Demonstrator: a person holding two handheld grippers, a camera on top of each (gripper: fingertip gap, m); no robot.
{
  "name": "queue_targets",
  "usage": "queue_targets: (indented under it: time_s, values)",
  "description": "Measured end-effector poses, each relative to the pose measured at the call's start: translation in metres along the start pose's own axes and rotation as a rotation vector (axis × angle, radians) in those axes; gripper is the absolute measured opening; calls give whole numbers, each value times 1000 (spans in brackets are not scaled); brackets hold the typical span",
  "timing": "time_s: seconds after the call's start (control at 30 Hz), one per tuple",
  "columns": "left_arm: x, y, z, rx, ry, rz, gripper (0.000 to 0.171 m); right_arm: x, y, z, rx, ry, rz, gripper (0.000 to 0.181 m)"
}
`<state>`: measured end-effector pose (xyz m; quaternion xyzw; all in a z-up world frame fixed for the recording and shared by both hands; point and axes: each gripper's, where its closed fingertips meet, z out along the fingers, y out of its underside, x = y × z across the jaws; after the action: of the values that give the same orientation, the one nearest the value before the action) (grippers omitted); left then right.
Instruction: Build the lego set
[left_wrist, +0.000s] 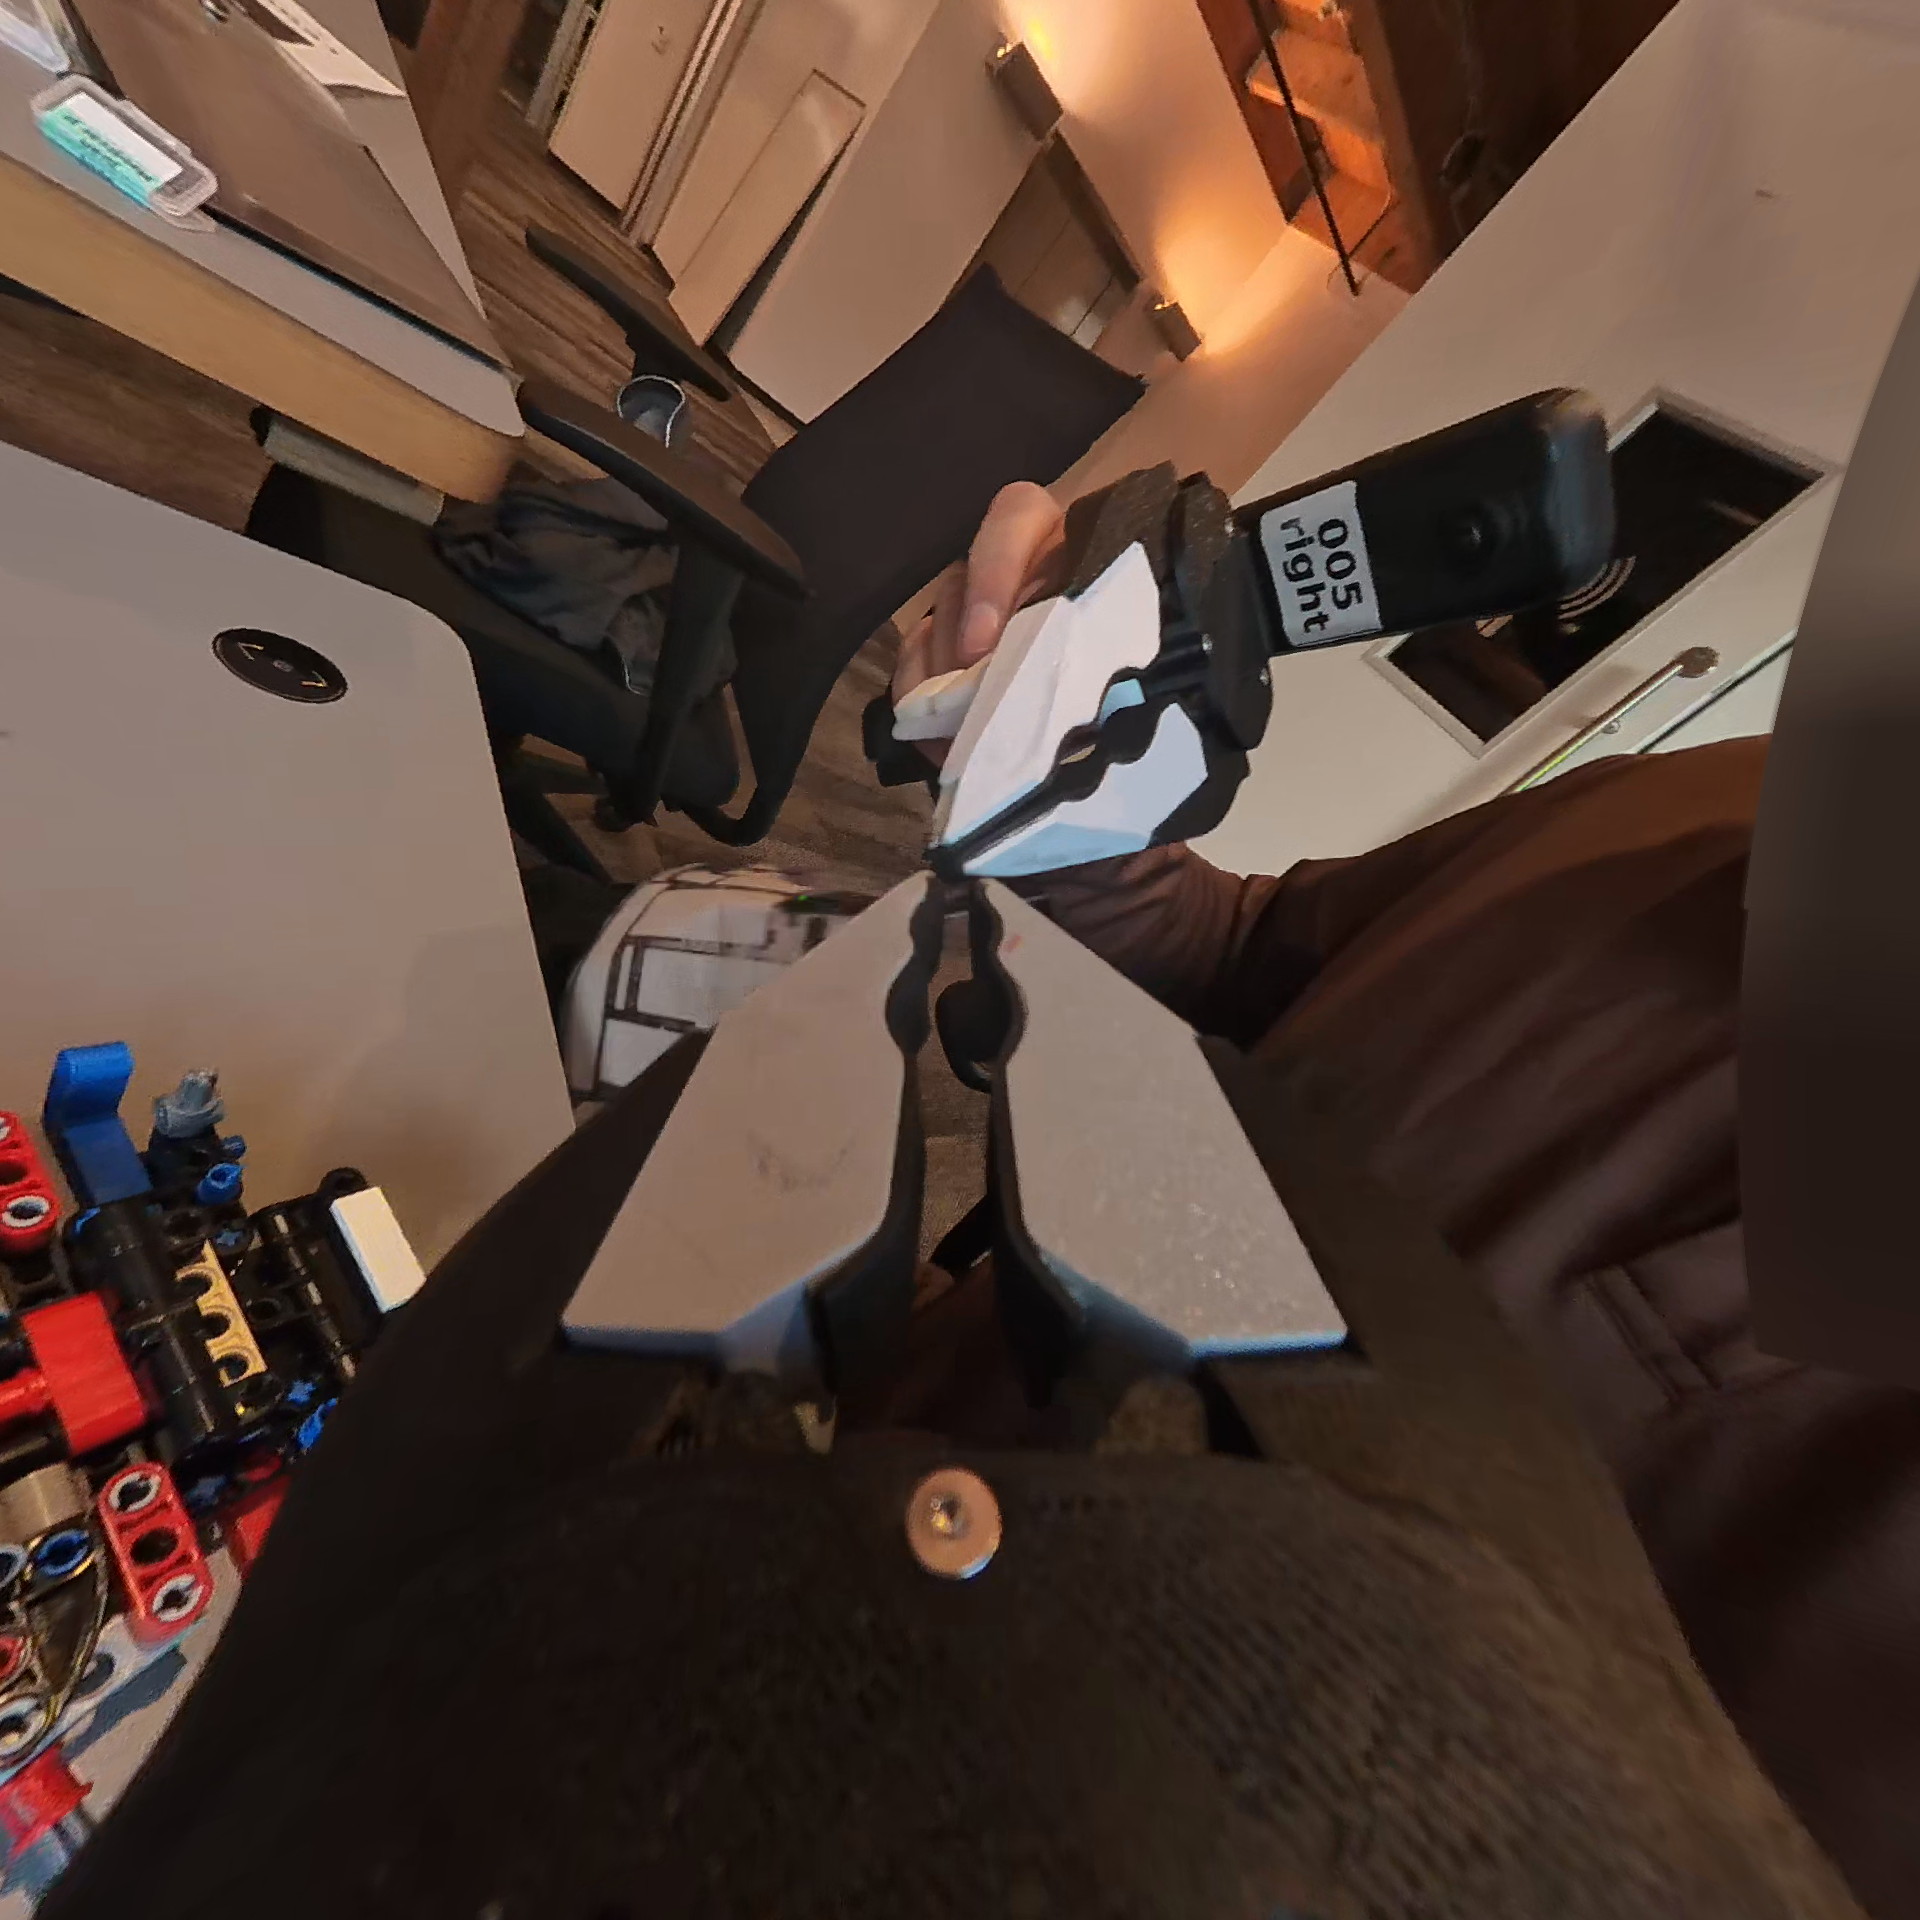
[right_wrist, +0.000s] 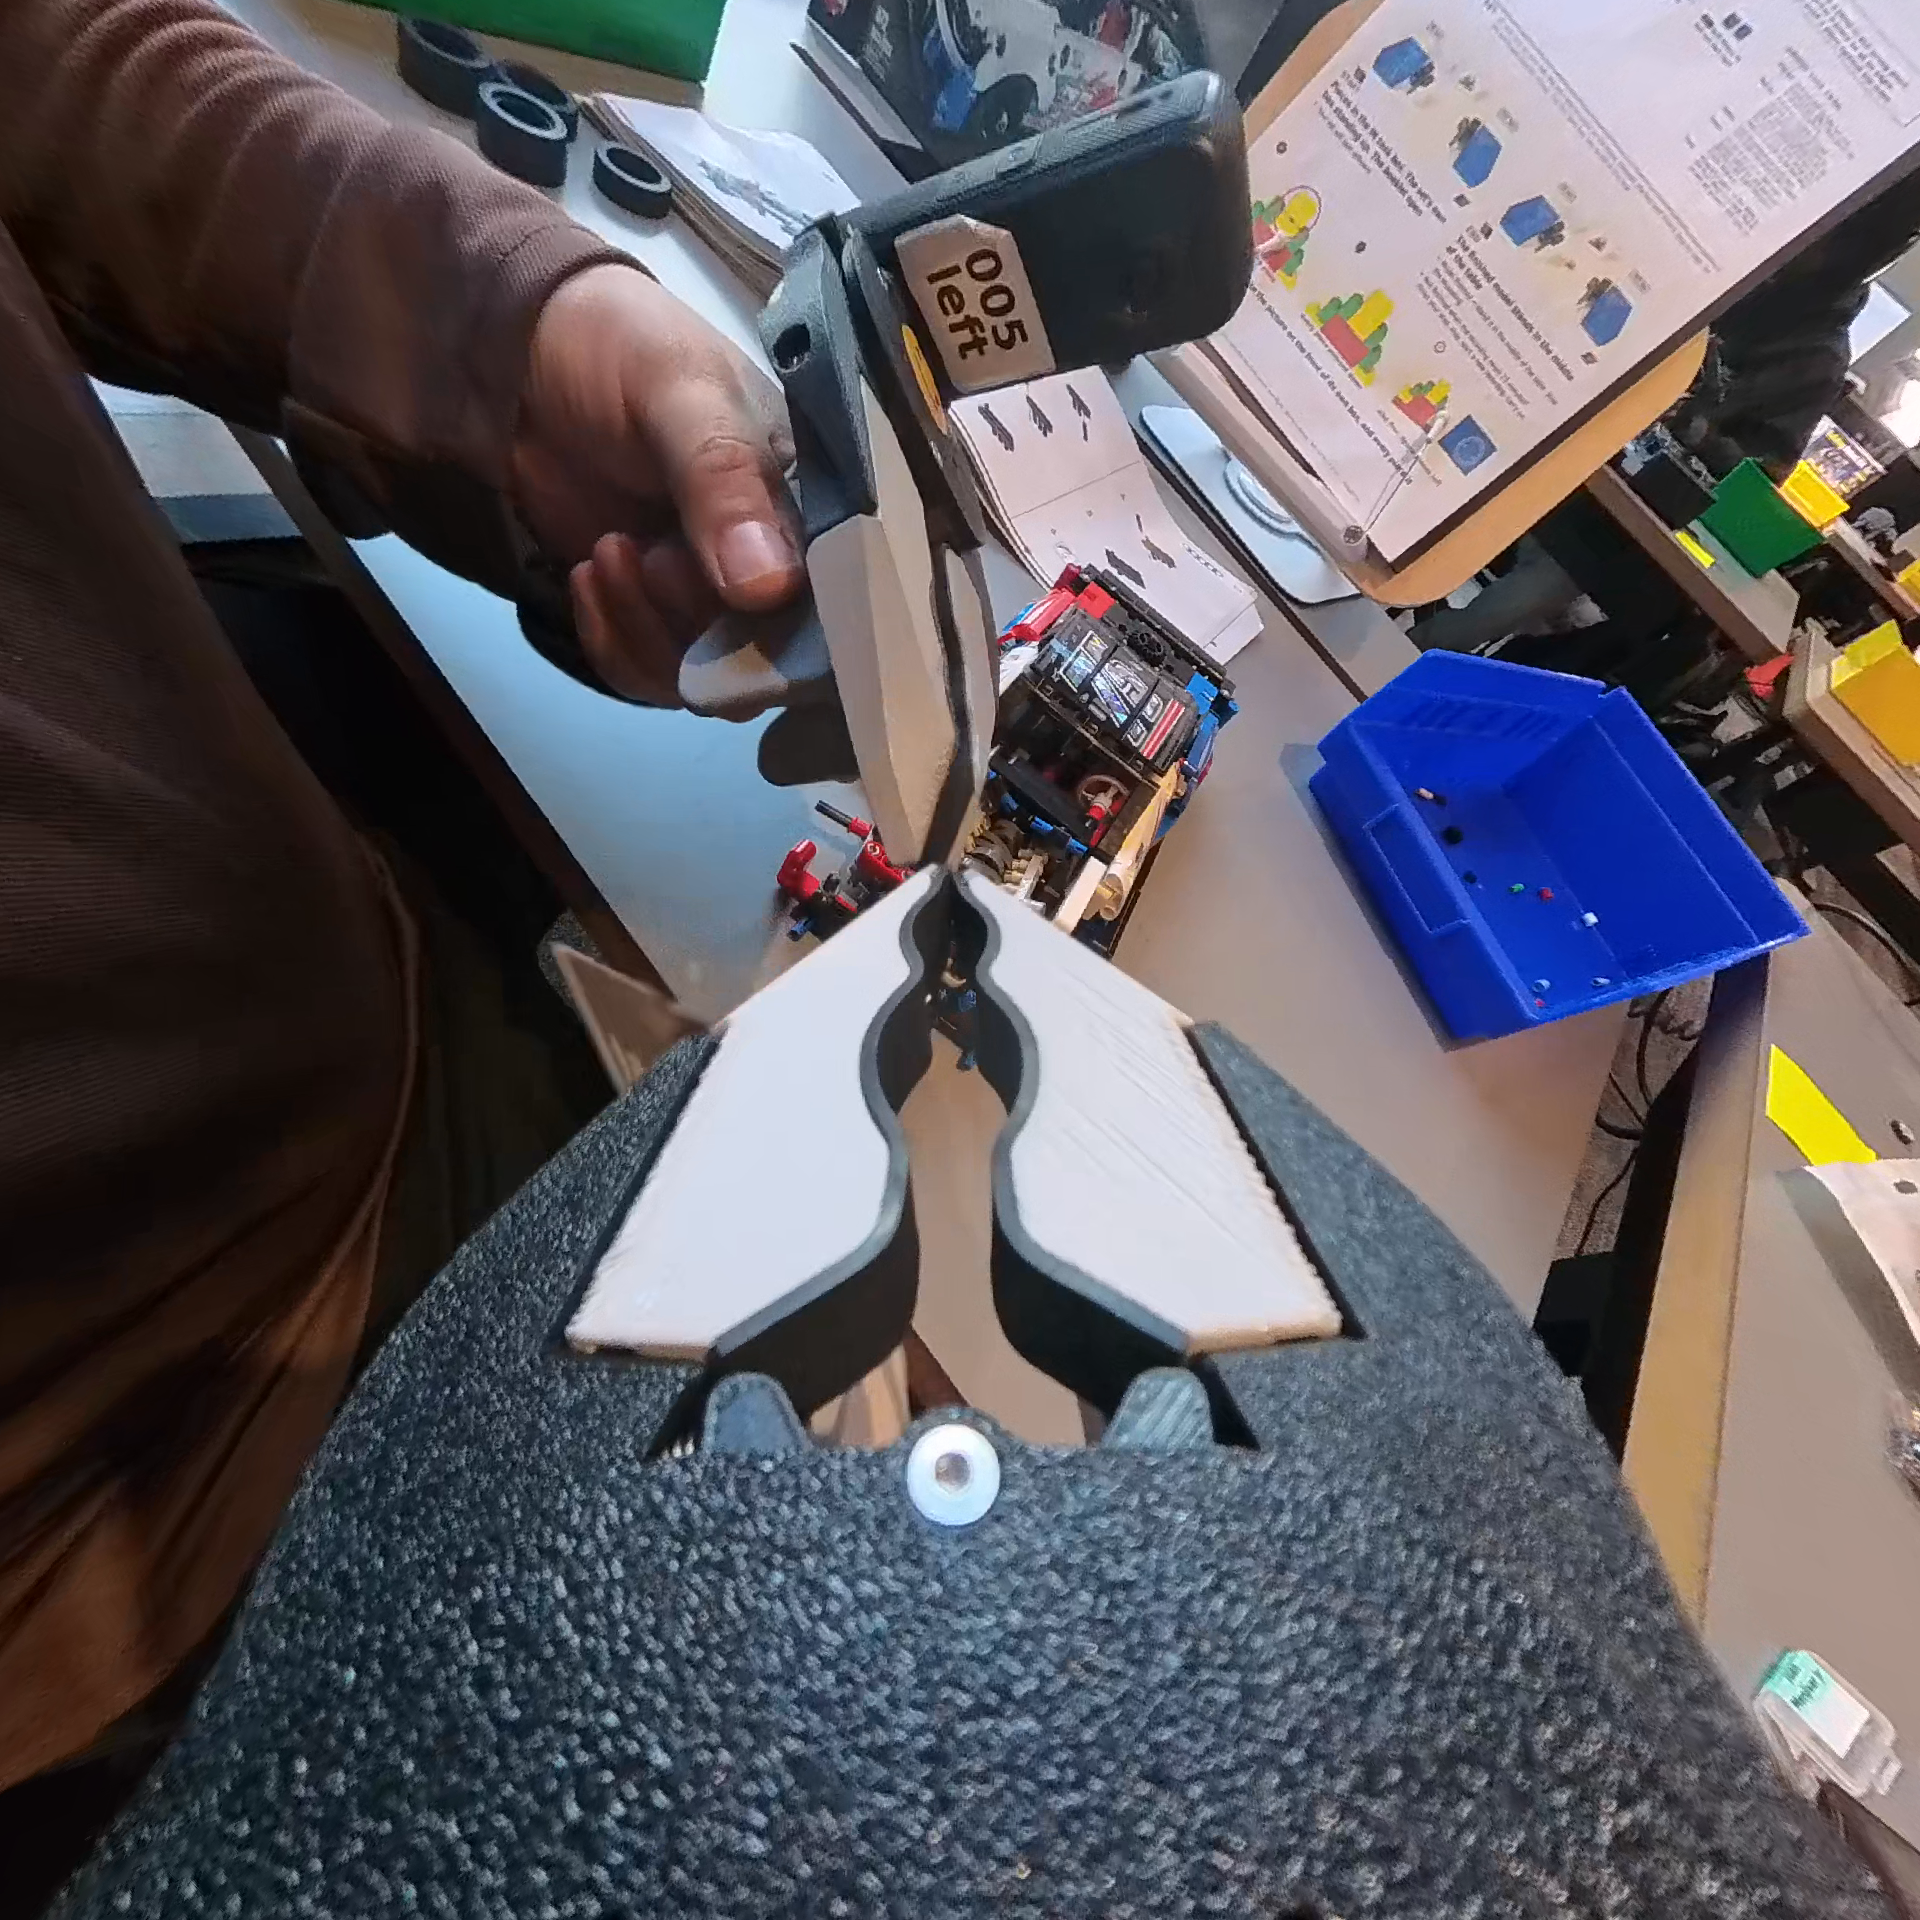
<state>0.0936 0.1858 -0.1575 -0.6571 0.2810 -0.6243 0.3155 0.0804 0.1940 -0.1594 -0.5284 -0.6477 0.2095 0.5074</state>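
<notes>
At the centre of both frames the left gripper (left_wrist: 951, 894) and right gripper (right_wrist: 948, 878) meet tip to tip, each with its jaws drawn together at the tips; whether some small piece is pinched there is too small to tell. In the right wrist view the lego car (right_wrist: 1101, 748) stands on the grey table (right_wrist: 1299, 997) just behind the tips, its front hidden by the fingers; a blue bin (right_wrist: 1538, 842) lies right of it. In the left wrist view the model is cut off at the lower left edge.
</notes>
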Motion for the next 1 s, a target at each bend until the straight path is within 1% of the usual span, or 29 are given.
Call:
queue_targets:
  time_s: [0.07, 0.1, 0.13, 0.2, 0.27, 0.33, 0.4, 0.43, 0.53, 0.6, 0.67, 0.73, 0.77, 0.83, 0.87, 0.9, 0.97, 1.0]
  values:
    - [-3, 1, 0, -3, -10, 1, 0, 0, 1, 1, 5, -5, 15, 0]
    - [-8, 3, -1, -7, -38, 6, 0, 3, 5, 2, 5, 2, 34, 0]
    - [-17, 7, -1, -27, -87, 23, 0, 10, 15, 3, -11, 22, 61, 0]
    - [-28, 20, -2, -86, -160, 70, 0, 32, 54, 2, -82, 88, 151, 0]
    - [-23, 32, -1, -134, -157, 97, 0, 41, 91, -8, -124, 60, 314, 0]
    - [-16, 45, 0, -179, -143, 118, 0, 44, 124, -25, -152, 29, 486, 23]
    - [-12, 56, 2, -212, -130, 121, 2, 43, 162, -45, -201, 21, 629, 25]
    - [-9, 61, 4, -221, -115, 116, 2, 44, 176, -54, -200, 35, 686, 28]
    - [-7, 74, 11, -232, -84, 90, 7, 46, 206, -76, -137, 97, 834, 29]
    - [-9, 80, 15, -240, -98, 98, 10, 43, 228, -85, -109, 126, 925, 33]
    - [-12, 87, 18, -264, -140, 138, 18, 37, 257, -91, -126, 153, 991, 33]
    - [-16, 91, 19, -275, -193, 212, 20, 28, 290, -94, -149, 173, 1065, 34]
    - [-18, 91, 19, -272, -224, 250, 23, 21, 304, -93, -149, 170, 1110, 38]
    - [-21, 91, 18, -269, -267, 318, 31, -5, 333, -83, -164, 110, 1195, 40]
    - [-23, 90, 18, -259, -293, 357, 35, -24, 353, -74, -213, 74, 1213, 42]
    - [-25, 87, 17, -240, -325, 397, 39, -46, 377, -66, -298, 44, 1213, 43]
    - [-28, 85, 17, -208, -367, 474, 44, -95, 429, -46, -475, -30, 1200, 54]
    - [-31, 84, 17, -204, -392, 513, 45, -120, 452, -35, -534, -74, 1203, 54]
